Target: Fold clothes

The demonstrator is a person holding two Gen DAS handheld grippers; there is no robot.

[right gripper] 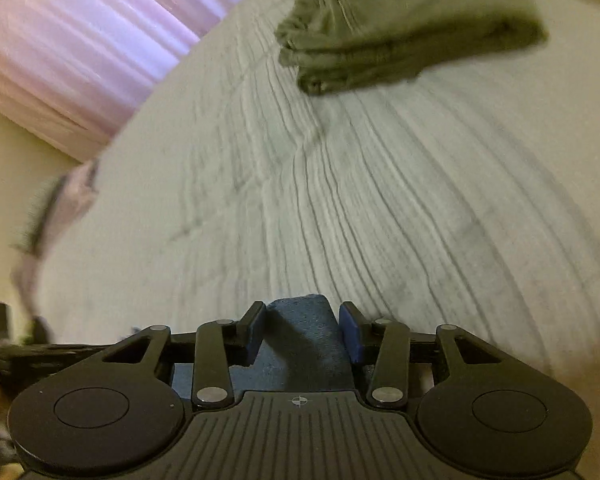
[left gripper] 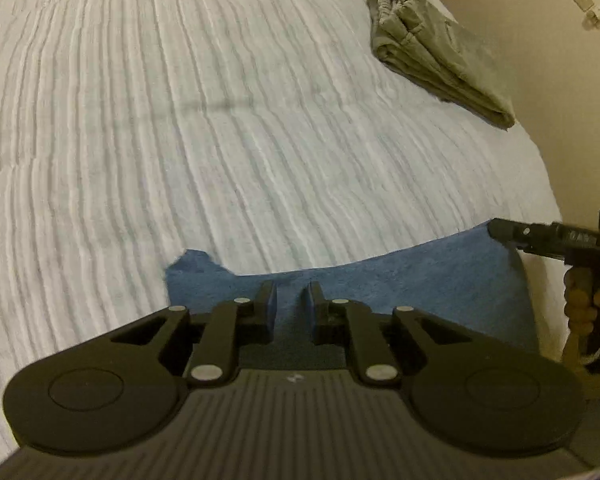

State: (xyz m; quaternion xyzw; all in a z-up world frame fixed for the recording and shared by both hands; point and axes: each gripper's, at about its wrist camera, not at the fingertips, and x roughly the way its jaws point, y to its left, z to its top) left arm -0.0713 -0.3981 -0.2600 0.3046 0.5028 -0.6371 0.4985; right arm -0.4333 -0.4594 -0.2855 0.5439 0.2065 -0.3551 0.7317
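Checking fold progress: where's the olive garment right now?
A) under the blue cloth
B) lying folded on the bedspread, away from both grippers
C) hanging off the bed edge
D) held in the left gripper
B: the olive garment lies folded on the bedspread, apart from both grippers and the blue cloth.

Fuzzy blue towel (left gripper: 400,276), ribbed white cloth bedspread (left gripper: 180,140), soft olive folded garment (left gripper: 432,48), matt black plastic tools.

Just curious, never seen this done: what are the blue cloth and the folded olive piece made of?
Blue cloth: probably terry or fleece; its surface looks matte and nubby. Folded olive garment: likely smooth woven cotton, judging by its stitched seams and crisp layers.
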